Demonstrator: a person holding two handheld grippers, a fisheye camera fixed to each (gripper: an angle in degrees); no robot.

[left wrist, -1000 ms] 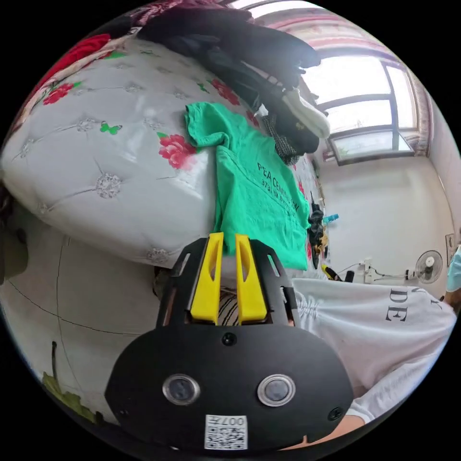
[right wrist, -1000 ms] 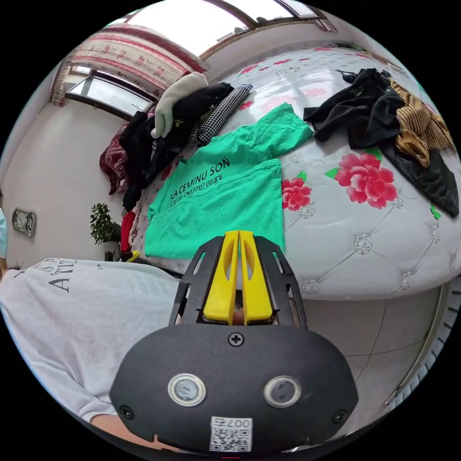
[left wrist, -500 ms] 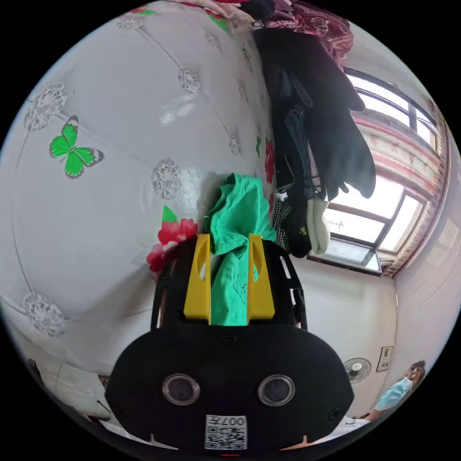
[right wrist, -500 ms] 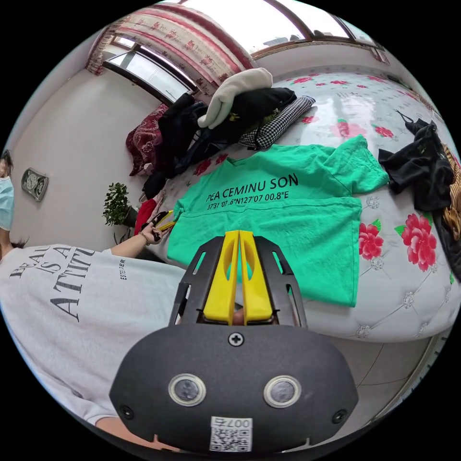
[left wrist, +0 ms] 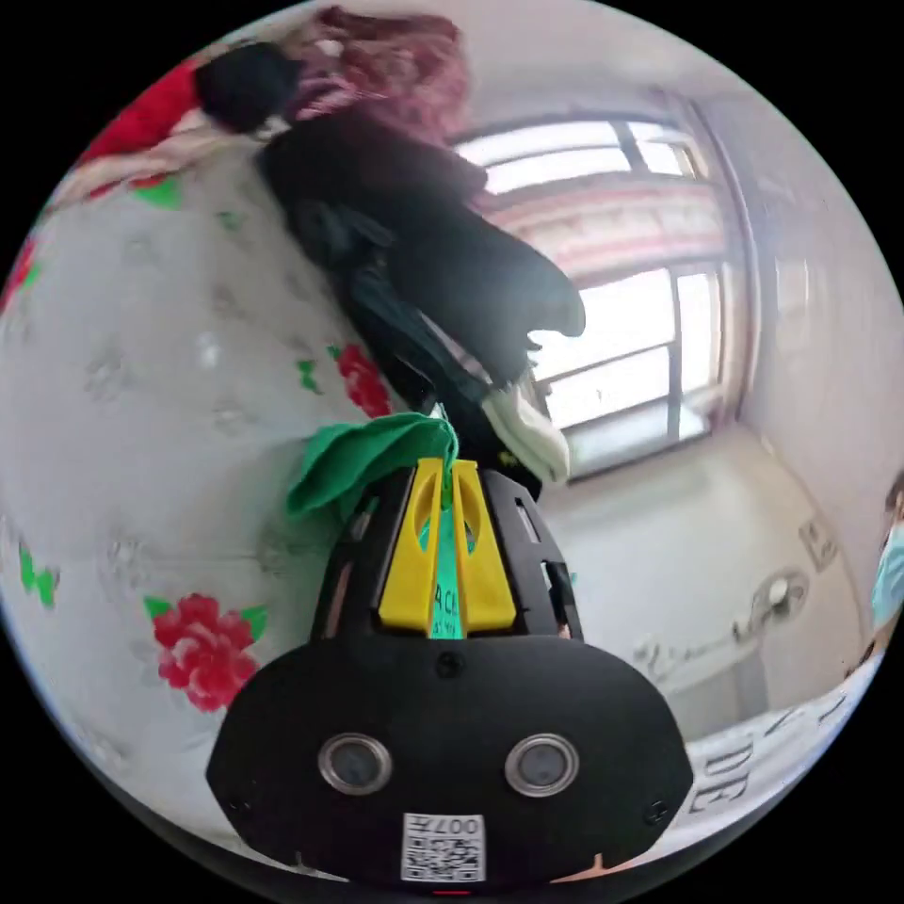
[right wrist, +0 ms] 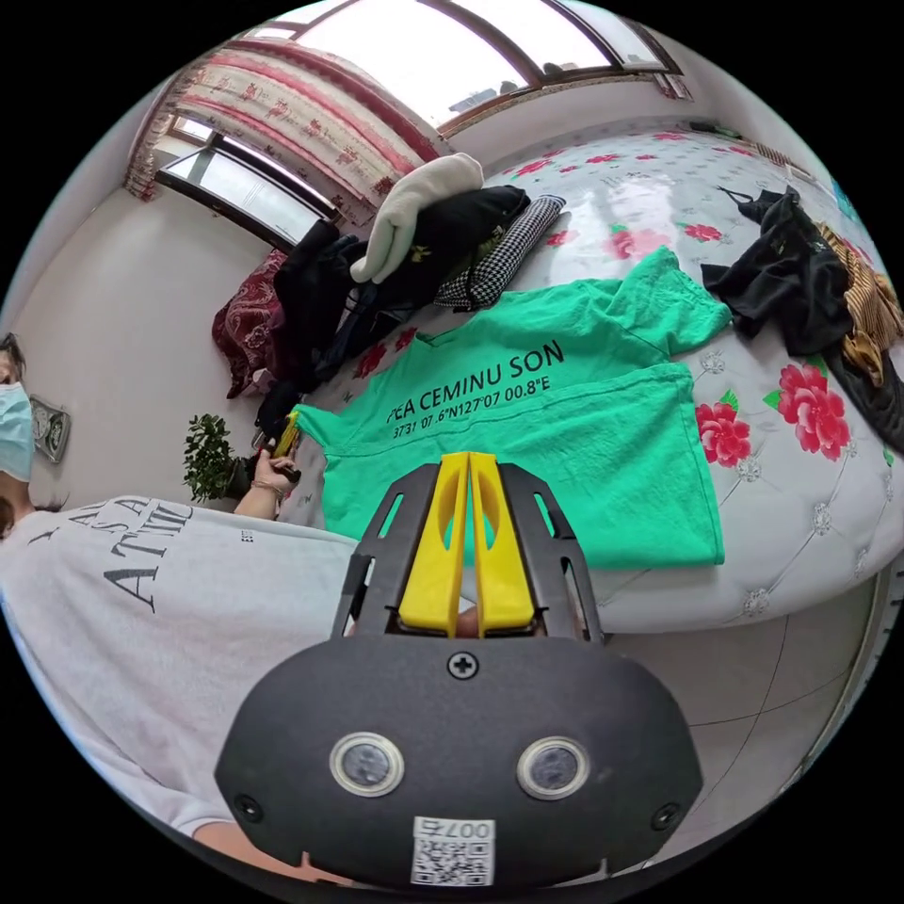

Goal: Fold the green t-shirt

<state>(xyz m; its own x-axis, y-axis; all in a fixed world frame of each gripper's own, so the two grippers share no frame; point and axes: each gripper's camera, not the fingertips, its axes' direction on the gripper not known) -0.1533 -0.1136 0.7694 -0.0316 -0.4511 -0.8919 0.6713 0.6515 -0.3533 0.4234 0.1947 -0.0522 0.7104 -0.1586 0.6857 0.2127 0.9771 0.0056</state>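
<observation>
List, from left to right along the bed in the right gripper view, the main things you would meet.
Potted plant → left gripper gripping a sleeve → green t-shirt → black garment → striped brown garment.

Bright daylight from blown-out windows, at two o'clock in the left gripper view, twelve o'clock in the right. Heavy motion blur throughout the left gripper view; sharp in the right. White glare on the glossy bed cover. Strong fisheye bending toward black corners.
</observation>
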